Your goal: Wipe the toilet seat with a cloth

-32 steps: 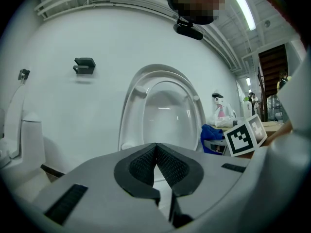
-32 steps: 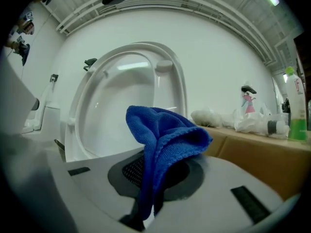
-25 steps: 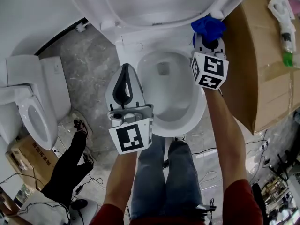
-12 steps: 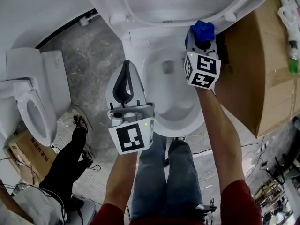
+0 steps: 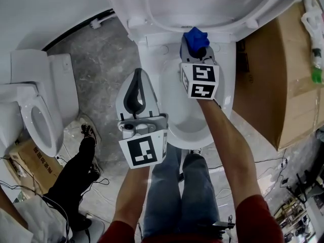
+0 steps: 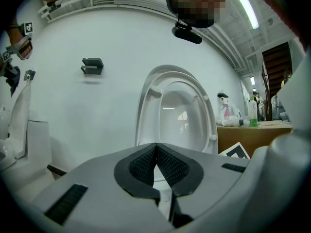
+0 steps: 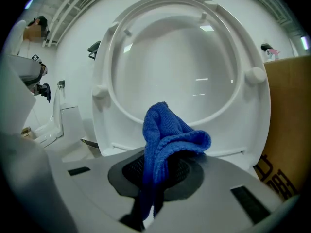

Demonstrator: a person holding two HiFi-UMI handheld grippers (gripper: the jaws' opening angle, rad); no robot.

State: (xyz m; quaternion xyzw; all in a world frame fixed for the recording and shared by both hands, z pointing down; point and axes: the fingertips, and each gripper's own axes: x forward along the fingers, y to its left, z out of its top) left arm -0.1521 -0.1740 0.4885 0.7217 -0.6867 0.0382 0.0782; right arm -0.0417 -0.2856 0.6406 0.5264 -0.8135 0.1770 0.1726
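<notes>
Far to the left a second toilet [image 5: 38,118], glossy white and oval, stands on the mottled grey floor [image 5: 101,54], and a person's dark-trousered leg [image 5: 76,173] is stretched out beside it. Next comes the left gripper [image 5: 136,75], smooth grey plastic with ribbed black pads. Its jaws are pressed together on nothing, and it is held beside the bowl. The main toilet bowl [image 5: 187,138] is shiny white porcelain, with its toilet seat [image 5: 136,4] tipped up against the lid. The right gripper [image 5: 197,52] pinches a knitted blue cloth [image 5: 195,37], bunched into a soft peak over the back of the bowl, near the raised seat's hinge end. A brown cardboard box [image 5: 268,85] stands at the right. There are two toilets, two grippers, one cloth and one box.
</notes>
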